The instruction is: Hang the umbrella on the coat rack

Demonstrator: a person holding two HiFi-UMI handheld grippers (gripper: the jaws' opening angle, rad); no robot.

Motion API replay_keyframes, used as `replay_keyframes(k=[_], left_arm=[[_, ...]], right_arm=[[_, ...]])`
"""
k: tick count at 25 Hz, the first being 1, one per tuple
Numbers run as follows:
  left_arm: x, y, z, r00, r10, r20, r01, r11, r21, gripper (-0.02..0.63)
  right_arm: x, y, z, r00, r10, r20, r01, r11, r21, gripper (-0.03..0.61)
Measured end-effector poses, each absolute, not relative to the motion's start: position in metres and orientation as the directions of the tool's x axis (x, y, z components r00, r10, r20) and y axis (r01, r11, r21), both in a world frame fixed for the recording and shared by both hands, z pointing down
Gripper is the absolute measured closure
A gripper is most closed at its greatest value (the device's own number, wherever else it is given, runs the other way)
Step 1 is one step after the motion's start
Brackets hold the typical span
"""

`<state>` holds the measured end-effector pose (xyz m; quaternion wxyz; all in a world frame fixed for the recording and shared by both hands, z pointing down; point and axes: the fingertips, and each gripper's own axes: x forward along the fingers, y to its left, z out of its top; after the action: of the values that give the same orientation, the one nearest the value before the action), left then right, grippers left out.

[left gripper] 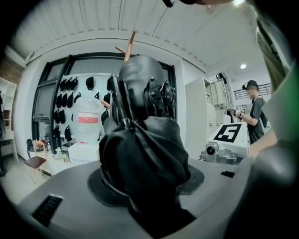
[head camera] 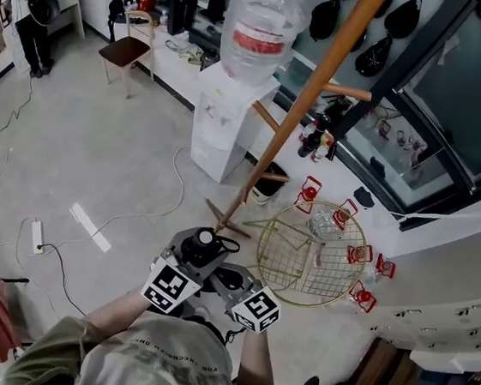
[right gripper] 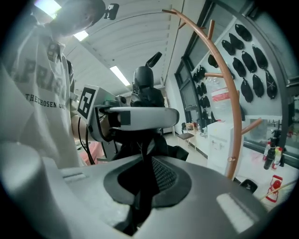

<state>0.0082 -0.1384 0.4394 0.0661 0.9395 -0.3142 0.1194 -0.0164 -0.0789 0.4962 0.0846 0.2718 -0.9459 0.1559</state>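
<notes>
Between clamped jaws of left tool (left gripper: 147,186) and right tool (right gripper: 140,184) sits the umbrella (left gripper: 140,121).

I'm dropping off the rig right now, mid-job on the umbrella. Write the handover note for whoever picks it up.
Left gripper: shut on the folded black umbrella, clamping its bunched fabric.
Right gripper: shut on a thin black strap, apparently the umbrella's, close beside the left gripper.
Things: the umbrella is held low in front of the person, apart from the coat rack, which stands ahead beside the water dispenser. The peg facing us looks bare.
Done: umbrella is off the floor, with both grippers on it.
Left: carry it to the rack, hang it on a peg, probably by the strap, then release.
</notes>
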Motion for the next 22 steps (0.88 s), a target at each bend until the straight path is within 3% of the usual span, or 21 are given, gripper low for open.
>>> replay_keyframes(k=[10, 22], left_arm=[[0.016, -0.156, 0.467, 0.824, -0.492, 0.282, -0.532, -0.843, 0.085, 0.388], [0.029, -0.193, 0.497, 0.788, -0.545, 0.286, -0.584, -0.809, 0.069, 0.388]], right_arm=[[-0.012, -0.097, 0.521, -0.792, -0.539, 0.288, -0.607, 0.743, -0.281, 0.557], [0.005, -0.133, 0.550, -0.811, -0.510, 0.288, -0.581, 0.762, -0.286, 0.553]])
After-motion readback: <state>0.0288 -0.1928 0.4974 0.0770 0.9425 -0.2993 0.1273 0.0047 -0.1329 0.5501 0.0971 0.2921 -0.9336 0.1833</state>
